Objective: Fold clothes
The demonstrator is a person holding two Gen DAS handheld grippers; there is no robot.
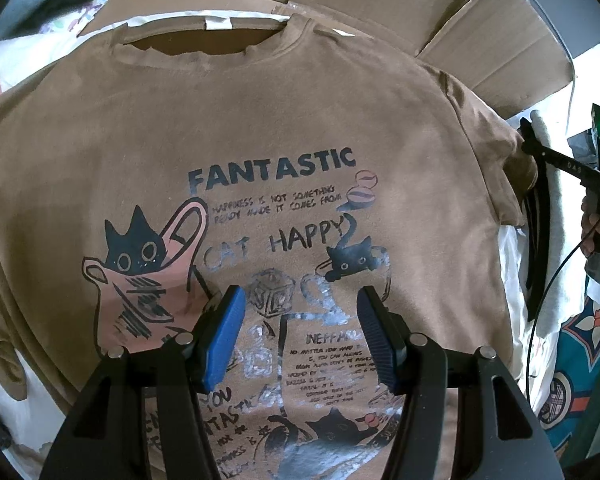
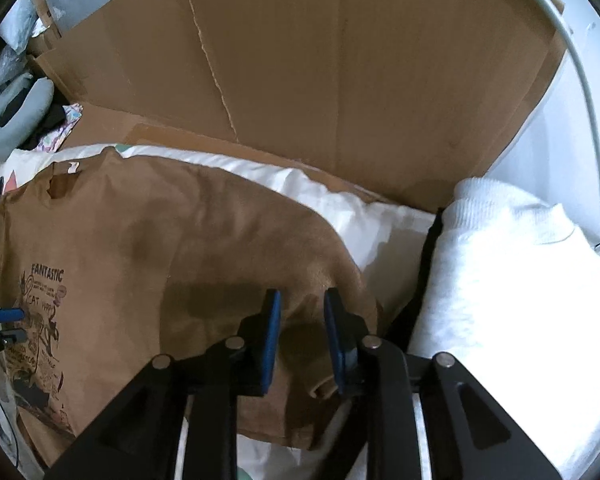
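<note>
A brown T-shirt (image 1: 260, 120) with black cats and the word FANTASTIC printed on it lies spread front-up on white bedding. My left gripper (image 1: 300, 332) is open and empty, hovering over the lower middle of the print. My right gripper (image 2: 302, 336) is open above the shirt's right sleeve (image 2: 324, 360), with the sleeve's hem lying between the blue pads (image 2: 270, 340). The shirt also shows in the right wrist view (image 2: 140, 240). The right gripper appears at the right edge of the left wrist view (image 1: 528, 132), by the sleeve.
Flattened cardboard (image 2: 340, 60) stands behind the shirt. A folded white garment (image 2: 520, 280) lies to the right of the sleeve. A grey neck pillow (image 2: 16, 116) and a patterned cloth sit at the far left. A patterned blue fabric (image 1: 580, 340) lies at the right.
</note>
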